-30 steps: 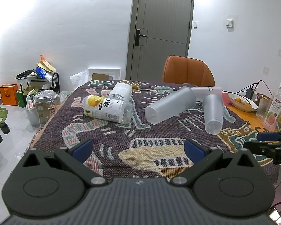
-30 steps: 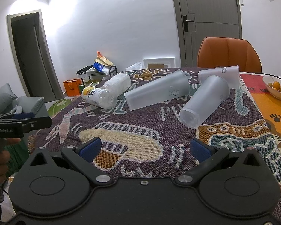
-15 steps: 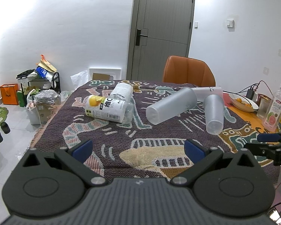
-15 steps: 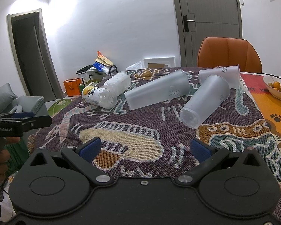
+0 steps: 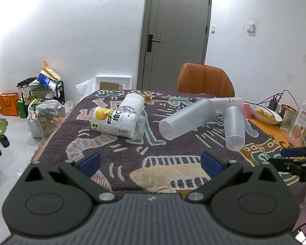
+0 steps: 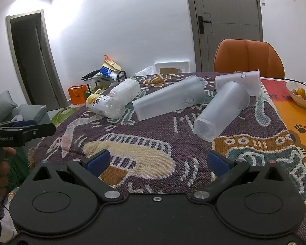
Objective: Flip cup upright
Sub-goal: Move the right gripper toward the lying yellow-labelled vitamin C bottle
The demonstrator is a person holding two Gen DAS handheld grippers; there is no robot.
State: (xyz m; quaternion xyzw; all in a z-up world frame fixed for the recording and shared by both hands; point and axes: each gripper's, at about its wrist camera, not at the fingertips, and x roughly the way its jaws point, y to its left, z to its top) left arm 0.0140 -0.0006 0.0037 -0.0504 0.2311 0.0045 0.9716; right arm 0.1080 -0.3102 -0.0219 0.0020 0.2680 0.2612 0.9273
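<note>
Three frosted cups (image 6: 221, 110) lay on their sides in the middle of the bench (image 6: 244, 155), two bottles (image 5: 116, 120) left of them. The left gripper (image 5: 151, 161) and right gripper (image 6: 157, 160) hovered level at the near edge, jaws wide apart, holding nothing. Bare cloth lay between them and the cups.

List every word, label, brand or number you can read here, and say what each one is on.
"維C": label of the lying yellow-and-white bottle; its barcode and small print are too small to read.
"GenRobot.AI": side of the left gripper, somewhat blurred.
Pink guava drink bottle: label text too blurred to read.
Frosted cup: a small drawn mark, no legible words.
</note>
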